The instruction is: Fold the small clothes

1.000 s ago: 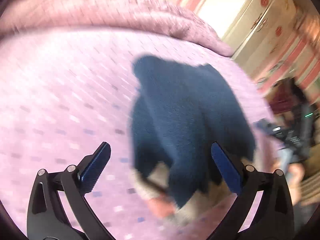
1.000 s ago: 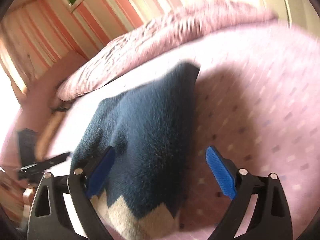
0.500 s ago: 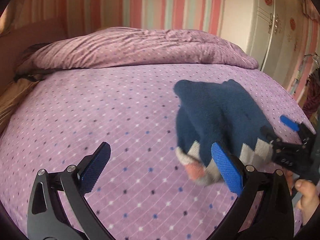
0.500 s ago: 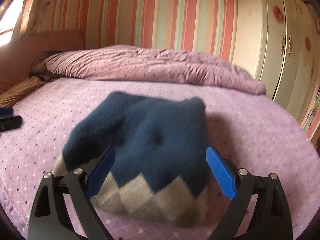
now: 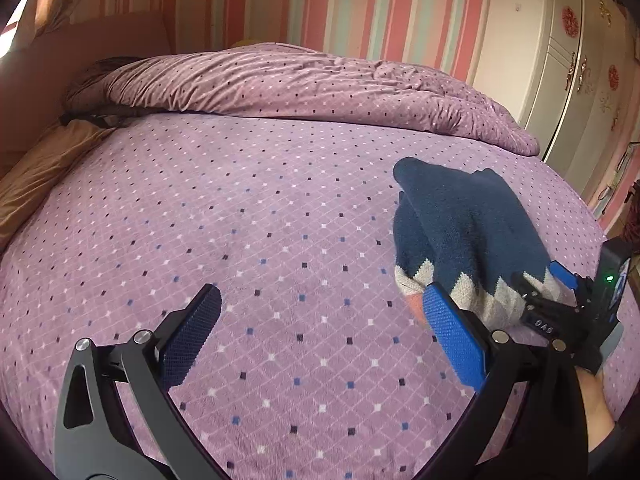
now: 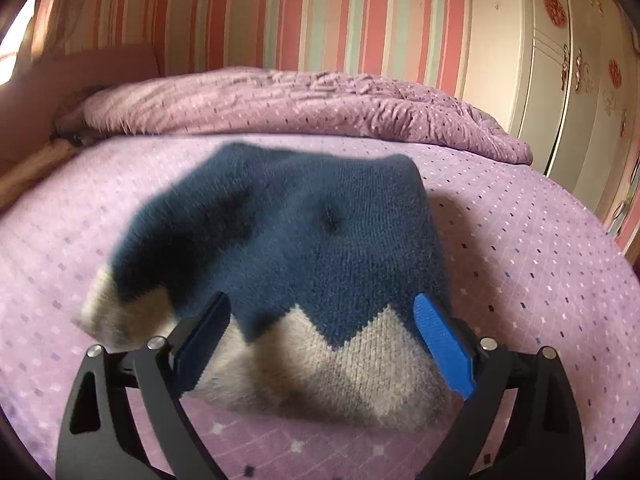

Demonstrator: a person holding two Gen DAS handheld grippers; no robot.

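Observation:
A small dark-blue knit garment with a grey zigzag hem (image 5: 464, 236) lies folded on the purple dotted bed (image 5: 260, 240), right of centre in the left wrist view. My left gripper (image 5: 320, 340) is open and empty, over bare bedding to the garment's left. My right gripper (image 6: 320, 344) is open, its fingers spread either side of the garment's grey hem (image 6: 352, 368). It also shows at the right edge of the left wrist view (image 5: 560, 300), at the hem.
A rumpled purple duvet (image 5: 300, 84) lies along the far side of the bed. A tan pillow (image 5: 36, 176) sits at the left edge. A white wardrobe (image 5: 560, 60) and striped wall stand behind.
Both grippers have pulled back from the garment and levelled out. The garment, blurred and close before, now lies settled on the bed. The left gripper has shifted left of it.

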